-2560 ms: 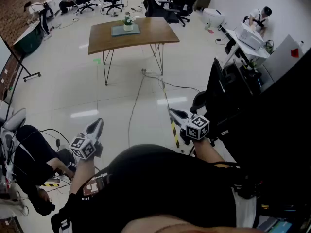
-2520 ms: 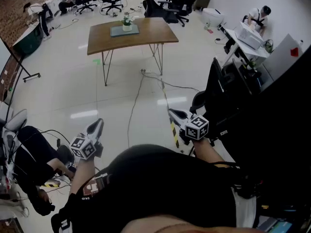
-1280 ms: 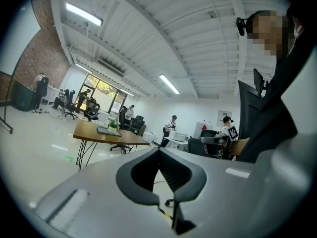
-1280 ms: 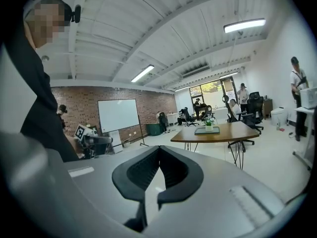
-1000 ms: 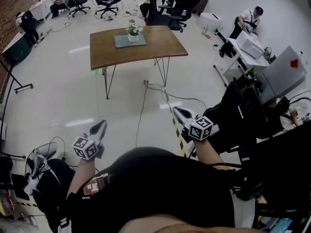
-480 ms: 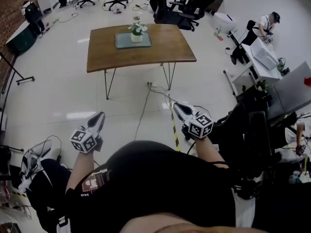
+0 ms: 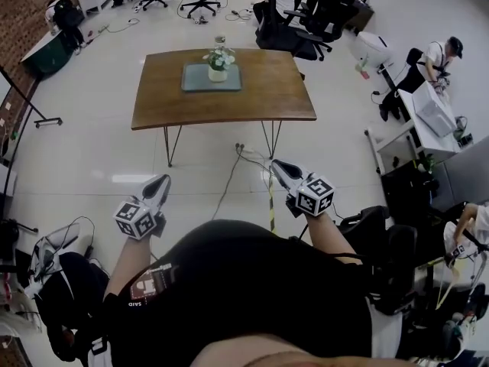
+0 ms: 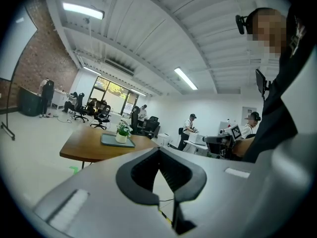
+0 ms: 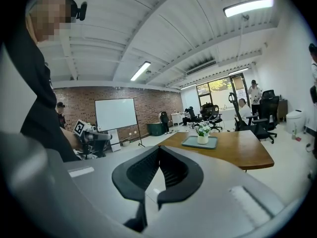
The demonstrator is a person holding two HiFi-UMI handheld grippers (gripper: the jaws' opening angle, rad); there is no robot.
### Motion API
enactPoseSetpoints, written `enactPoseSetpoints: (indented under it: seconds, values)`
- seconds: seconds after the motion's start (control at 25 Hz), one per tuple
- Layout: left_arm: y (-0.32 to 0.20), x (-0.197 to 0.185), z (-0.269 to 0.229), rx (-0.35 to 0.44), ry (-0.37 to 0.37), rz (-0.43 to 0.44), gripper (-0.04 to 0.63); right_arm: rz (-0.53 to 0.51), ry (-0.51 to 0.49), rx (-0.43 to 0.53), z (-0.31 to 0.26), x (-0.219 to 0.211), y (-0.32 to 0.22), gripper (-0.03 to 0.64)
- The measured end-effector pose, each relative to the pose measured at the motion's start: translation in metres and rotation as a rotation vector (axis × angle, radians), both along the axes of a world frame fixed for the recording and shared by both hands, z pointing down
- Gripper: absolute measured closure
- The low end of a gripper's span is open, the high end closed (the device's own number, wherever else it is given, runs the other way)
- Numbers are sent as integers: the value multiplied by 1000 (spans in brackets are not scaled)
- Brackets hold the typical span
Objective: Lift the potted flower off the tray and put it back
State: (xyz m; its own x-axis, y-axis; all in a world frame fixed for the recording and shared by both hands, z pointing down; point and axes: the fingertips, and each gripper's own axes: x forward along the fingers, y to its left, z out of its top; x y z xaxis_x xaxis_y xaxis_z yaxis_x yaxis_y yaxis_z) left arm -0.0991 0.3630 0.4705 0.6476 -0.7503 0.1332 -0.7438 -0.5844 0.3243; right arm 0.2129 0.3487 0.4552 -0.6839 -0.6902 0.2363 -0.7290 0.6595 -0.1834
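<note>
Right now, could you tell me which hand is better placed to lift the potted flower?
Right, marginally: right tongs sit nearer the potted flower than left tongs; both shut, empty, distant.

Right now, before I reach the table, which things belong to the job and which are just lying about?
Job:
- flower
- tray
- table
- left gripper, jaws shut, empty
- right gripper, jaws shut, empty

Lying about:
- chairs
- floor cable
- whiteboard
- side desk
</note>
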Motion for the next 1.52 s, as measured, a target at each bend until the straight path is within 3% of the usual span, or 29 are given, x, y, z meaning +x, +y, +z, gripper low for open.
enactPoseSetpoints:
  seconds: [0.16,0.52,0.8,1.12,1.36,1.52]
  values:
    - [-42,-5,9,-15,17,-2,598,11,-3,-23,10,-3,-34,603]
    - [-190,-46,21,-9,47,131,598,109,30,-11,-5,-57,-151,603]
    - [-288,-78,21,1,19,232,598,188,27,-28,-6,-96,-232,603]
    - [-359,-84,39,-36,20,195,598,180,39,-68,8,-94,-302,603]
    - [-407,-45,47,-36,-18,143,598,71,20,-62,26,-70,-378,603]
    - [-450,-12,45,-55,-41,30,598,-34,20,-46,34,-35,-438,602]
